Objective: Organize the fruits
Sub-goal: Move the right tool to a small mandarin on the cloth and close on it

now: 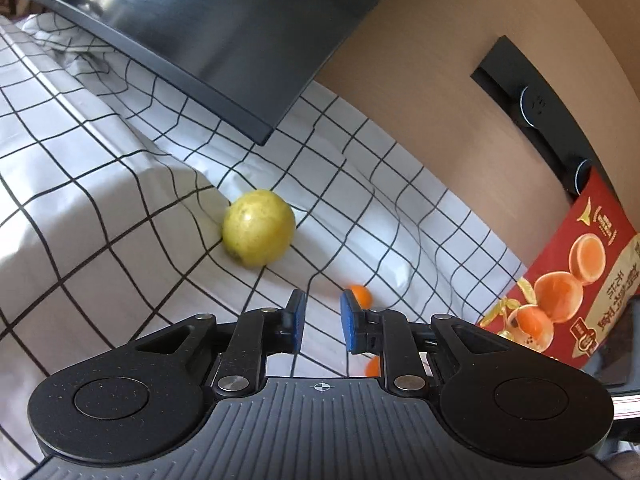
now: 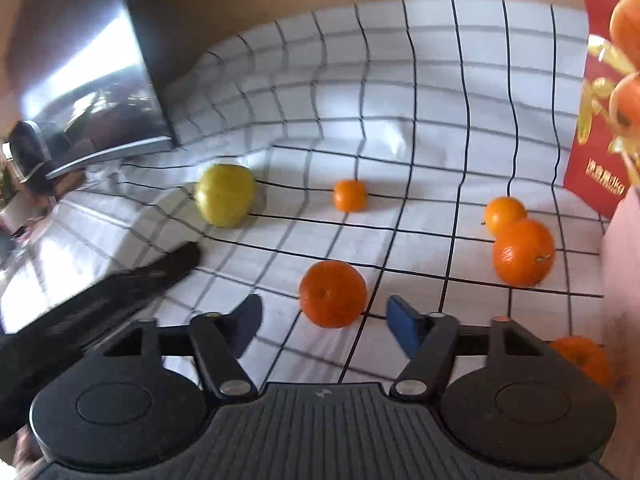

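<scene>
So: left tool (image 1: pixel 323 322) pads drawn together w/ only a narrow gap, nothing clamped; small orange (image 1: pixel 360 295) just past its right pad. Yellow-green fruit (image 1: pixel 259 227) further out on the checked cloth (image 1: pixel 100 208), near the dark monitor (image 1: pixel 224 36).

Right tool (image 2: pixel 324 326) pads apart, orange (image 2: pixel 333 294) sitting between the tips, not gripped. Two more oranges (image 2: pixel 523 252) touching off to the right, beside the red box (image 2: pixel 596 160).

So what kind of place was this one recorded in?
Probably a home or office desk, not a kitchen: a dark monitor stands over a grid-patterned cloth, with oranges loose on it and a red gift box against a tan wall.
</scene>
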Demonstrator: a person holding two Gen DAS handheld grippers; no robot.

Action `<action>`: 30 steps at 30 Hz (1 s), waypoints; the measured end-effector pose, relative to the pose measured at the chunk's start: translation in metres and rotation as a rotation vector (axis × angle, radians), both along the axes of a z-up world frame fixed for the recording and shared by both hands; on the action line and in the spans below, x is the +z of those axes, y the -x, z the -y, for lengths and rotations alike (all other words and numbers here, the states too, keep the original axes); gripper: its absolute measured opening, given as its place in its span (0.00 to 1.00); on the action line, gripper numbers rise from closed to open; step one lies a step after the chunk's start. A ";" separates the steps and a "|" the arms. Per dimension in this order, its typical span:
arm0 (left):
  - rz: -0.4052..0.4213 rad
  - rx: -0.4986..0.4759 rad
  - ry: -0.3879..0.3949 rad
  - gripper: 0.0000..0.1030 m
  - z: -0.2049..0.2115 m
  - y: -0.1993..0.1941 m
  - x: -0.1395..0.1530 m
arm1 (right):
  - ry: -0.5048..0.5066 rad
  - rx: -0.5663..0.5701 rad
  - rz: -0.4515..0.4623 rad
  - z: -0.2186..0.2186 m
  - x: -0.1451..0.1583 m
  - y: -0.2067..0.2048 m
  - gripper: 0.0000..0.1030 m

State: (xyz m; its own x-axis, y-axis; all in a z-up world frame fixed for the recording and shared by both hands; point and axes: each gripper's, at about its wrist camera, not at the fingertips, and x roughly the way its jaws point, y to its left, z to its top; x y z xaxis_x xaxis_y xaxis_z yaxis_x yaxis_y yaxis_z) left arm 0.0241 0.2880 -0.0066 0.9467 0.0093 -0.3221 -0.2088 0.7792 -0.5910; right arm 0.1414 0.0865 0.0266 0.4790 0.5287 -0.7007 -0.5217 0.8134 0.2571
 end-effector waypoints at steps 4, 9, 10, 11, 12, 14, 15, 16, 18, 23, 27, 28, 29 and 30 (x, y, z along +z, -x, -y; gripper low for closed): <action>-0.024 -0.036 -0.054 0.21 0.011 -0.008 0.000 | 0.036 -0.001 0.003 -0.008 -0.010 -0.004 0.40; -0.026 -0.075 -0.106 0.21 0.020 -0.009 0.000 | 0.067 -0.009 0.067 -0.002 0.000 0.000 0.13; -0.026 -0.075 -0.105 0.21 0.021 -0.010 -0.001 | 0.062 0.001 0.080 0.004 0.005 0.004 0.12; -0.028 -0.073 -0.104 0.21 0.021 -0.011 -0.001 | 0.056 0.010 0.094 0.010 0.010 0.006 0.12; -0.032 -0.071 -0.105 0.21 0.021 -0.012 -0.002 | 0.050 0.013 0.107 0.014 0.015 0.007 0.12; -0.041 -0.054 -0.104 0.21 0.020 -0.011 -0.003 | 0.037 0.018 0.124 0.023 0.024 0.008 0.12; -0.039 -0.039 -0.100 0.21 0.018 -0.010 -0.002 | 0.031 0.018 0.131 0.026 0.027 0.008 0.13; -0.034 -0.016 -0.093 0.21 0.015 -0.008 -0.002 | 0.030 0.014 0.138 0.027 0.028 0.007 0.19; -0.020 0.038 -0.075 0.21 0.008 -0.002 -0.001 | 0.030 0.000 0.140 0.025 0.025 0.005 0.42; -0.007 0.150 -0.029 0.21 -0.008 0.008 -0.002 | 0.022 -0.010 0.127 0.005 0.002 0.000 0.61; -0.015 0.138 -0.034 0.21 -0.007 0.007 -0.002 | 0.051 -0.047 0.101 -0.017 -0.017 -0.011 0.56; -0.018 0.129 -0.040 0.21 -0.006 0.006 -0.002 | 0.059 -0.060 0.095 -0.021 -0.020 -0.014 0.46; -0.020 0.120 -0.046 0.21 -0.004 0.005 -0.002 | 0.055 -0.063 0.091 -0.022 -0.022 -0.016 0.42; -0.020 0.109 -0.050 0.21 -0.003 0.004 -0.001 | 0.046 -0.059 0.089 -0.022 -0.022 -0.017 0.40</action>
State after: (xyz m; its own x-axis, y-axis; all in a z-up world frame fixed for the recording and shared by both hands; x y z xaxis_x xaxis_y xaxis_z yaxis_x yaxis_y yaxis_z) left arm 0.0197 0.2909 -0.0079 0.9324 0.1285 -0.3378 -0.3056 0.7794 -0.5470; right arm 0.1587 0.1081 0.0049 0.5700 0.4660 -0.6767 -0.4916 0.8534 0.1735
